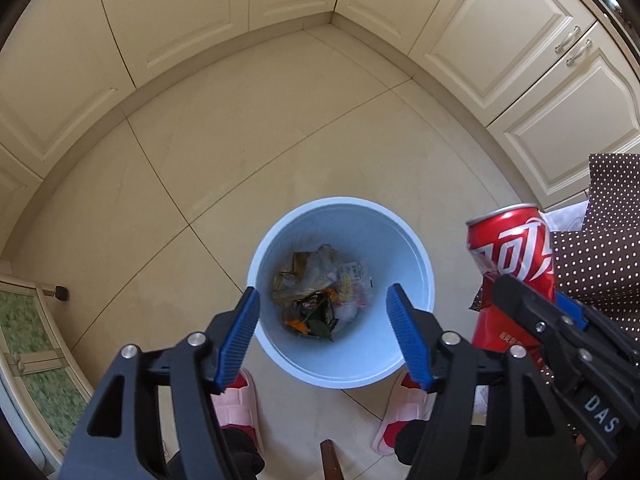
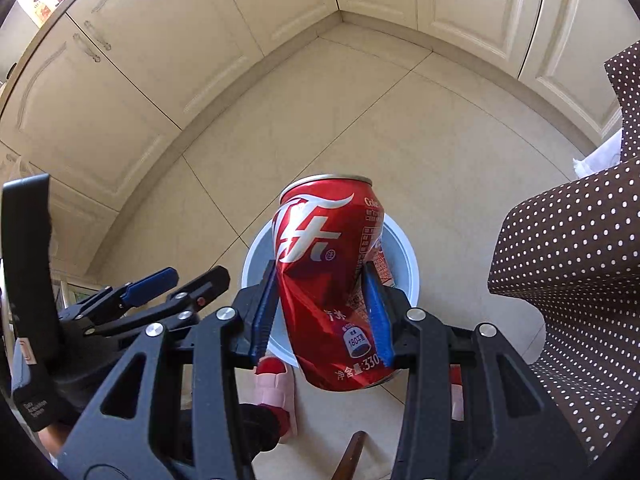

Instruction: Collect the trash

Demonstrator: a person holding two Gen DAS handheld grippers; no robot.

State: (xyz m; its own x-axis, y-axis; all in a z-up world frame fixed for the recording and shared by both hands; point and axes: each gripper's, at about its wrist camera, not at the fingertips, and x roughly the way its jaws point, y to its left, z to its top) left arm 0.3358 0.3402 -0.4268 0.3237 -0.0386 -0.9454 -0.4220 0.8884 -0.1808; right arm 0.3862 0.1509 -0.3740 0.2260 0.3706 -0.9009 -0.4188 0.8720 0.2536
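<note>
Left wrist view: left gripper (image 1: 322, 340) hangs spread and empty above the bin (image 1: 340, 292). Right gripper (image 2: 324, 308) has its fingers clenched on the dented can (image 2: 328, 280), beside the rim. Next: carry it over the opening, then release.

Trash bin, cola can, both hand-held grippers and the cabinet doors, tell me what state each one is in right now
Trash bin: upright, no lid, wrappers and scraps at the bottom.
Red cola can: dented, clamped above the bin.
Left hand-held gripper: open, nothing between its pads.
Right hand-held gripper: shut on the can.
Cabinet doors: closed.
</note>
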